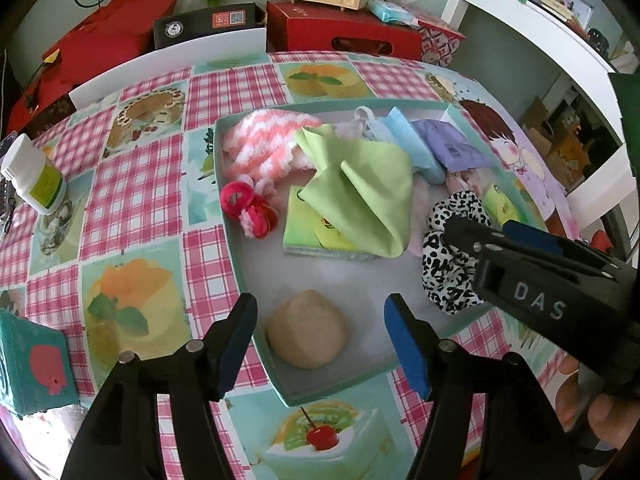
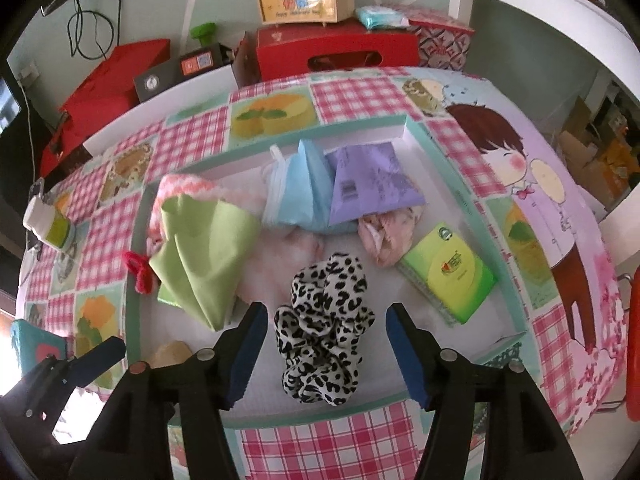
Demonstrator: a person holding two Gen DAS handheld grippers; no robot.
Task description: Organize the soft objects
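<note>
In the left wrist view, the left gripper (image 1: 320,344) has its jaws spread wide with nothing between them; they hover over the near corner of the teal-rimmed tray (image 1: 230,240), straddling a tan rounded sponge (image 1: 306,330) that lies on the tray floor without touching either blue pad. Further in lie a green cloth (image 1: 360,192) draped over a green tissue pack (image 1: 308,232), a pink-and-white fuzzy sock (image 1: 264,144), a red hair tie (image 1: 248,212), a blue cloth (image 1: 408,136) and a purple packet (image 1: 452,144). The right gripper (image 1: 476,232) enters from the right, its body lettered "DAS", its tip over the leopard-print scrunchie (image 1: 444,276); its jaw opening cannot be told from here. A white bottle (image 1: 34,176) stands on the checked tablecloth (image 1: 136,184). In the right wrist view, the right gripper (image 2: 324,344) shows jaws wide apart, flanking the near part of the leopard-print scrunchie (image 2: 324,328) on the tray floor, pads not pressing it. A second green tissue pack (image 2: 452,276) lies to its right; its printing is too blurred to read. The purple packet (image 2: 372,176) carries a barcode.
</note>
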